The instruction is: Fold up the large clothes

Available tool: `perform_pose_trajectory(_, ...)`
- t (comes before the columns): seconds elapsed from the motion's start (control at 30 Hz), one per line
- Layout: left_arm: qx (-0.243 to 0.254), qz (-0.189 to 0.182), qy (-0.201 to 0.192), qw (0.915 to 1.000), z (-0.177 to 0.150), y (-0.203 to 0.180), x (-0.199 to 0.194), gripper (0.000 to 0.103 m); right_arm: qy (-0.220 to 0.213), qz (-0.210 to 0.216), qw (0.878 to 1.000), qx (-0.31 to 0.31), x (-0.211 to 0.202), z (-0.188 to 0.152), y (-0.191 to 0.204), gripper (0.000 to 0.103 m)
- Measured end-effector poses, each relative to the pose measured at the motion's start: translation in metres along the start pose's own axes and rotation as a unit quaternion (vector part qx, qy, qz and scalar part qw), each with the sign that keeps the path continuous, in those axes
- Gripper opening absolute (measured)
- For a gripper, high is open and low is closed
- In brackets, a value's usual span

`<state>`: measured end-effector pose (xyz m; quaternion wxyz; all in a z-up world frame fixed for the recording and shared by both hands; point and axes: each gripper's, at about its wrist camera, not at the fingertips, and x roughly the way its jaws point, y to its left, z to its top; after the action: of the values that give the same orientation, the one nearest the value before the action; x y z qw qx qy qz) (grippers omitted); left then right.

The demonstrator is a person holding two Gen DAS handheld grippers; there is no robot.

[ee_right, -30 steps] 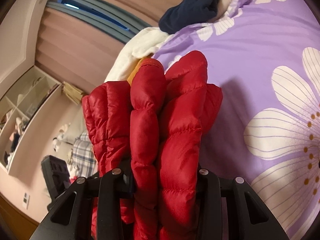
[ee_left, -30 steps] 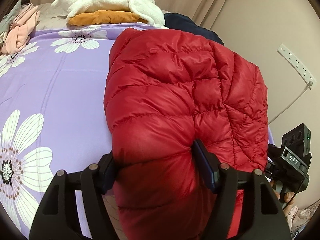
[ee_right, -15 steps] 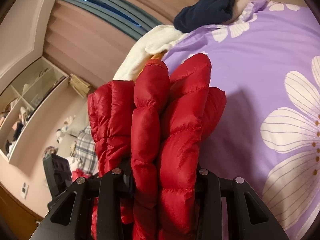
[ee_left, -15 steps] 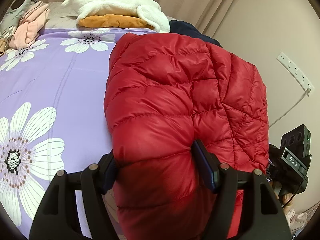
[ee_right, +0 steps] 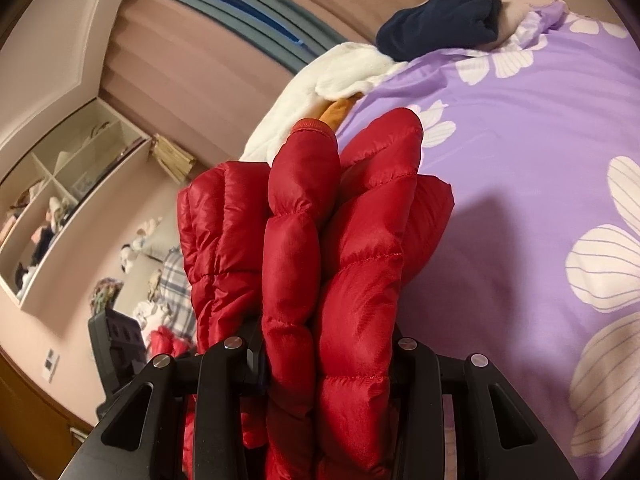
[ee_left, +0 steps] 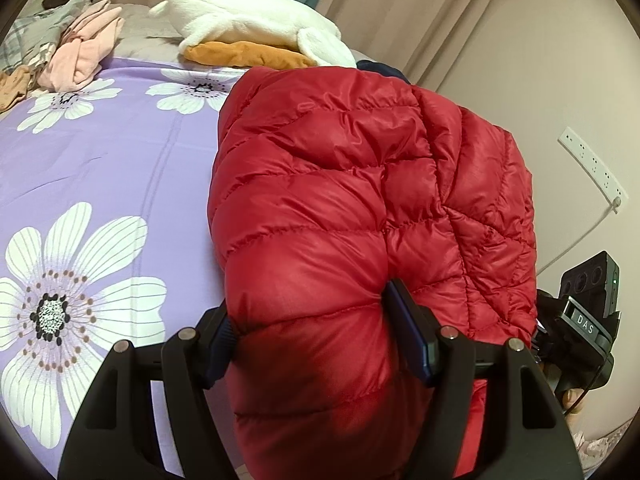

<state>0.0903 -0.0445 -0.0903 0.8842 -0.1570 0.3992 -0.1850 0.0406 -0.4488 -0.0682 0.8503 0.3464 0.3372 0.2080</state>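
Red padded jacket hangs bunched above the bed; left tool and right tool each clamp thick layers, keeping folds together.

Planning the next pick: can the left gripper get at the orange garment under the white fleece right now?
Probably not. The left gripper is shut on the red down jacket, whose bulk fills the space ahead. The orange garment lies across the bed, pinned under the white fleece.
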Motion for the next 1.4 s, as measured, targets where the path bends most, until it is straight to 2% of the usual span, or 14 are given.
perform_pose_trajectory(0.63, -0.036, 0.028, -0.025, 0.9987, -0.004, 0.009, -0.018, 0.069, 0.041, 0.028, 0.998, -0.030, 0.039, 0.001, 0.025, 0.039)
perform_pose_trajectory(0.97, -0.052, 0.036, -0.029, 0.9976, -0.006, 0.002, -0.019, 0.069, 0.057, 0.032, 0.997, -0.040, 0.046, 0.001, 0.030, 0.039)
perform_pose_trajectory(1.4, -0.068, 0.043, -0.028, 0.9963, -0.003, -0.002, -0.009, 0.069, 0.075, 0.034, 0.996, -0.045, 0.075, 0.006, 0.038, 0.039)
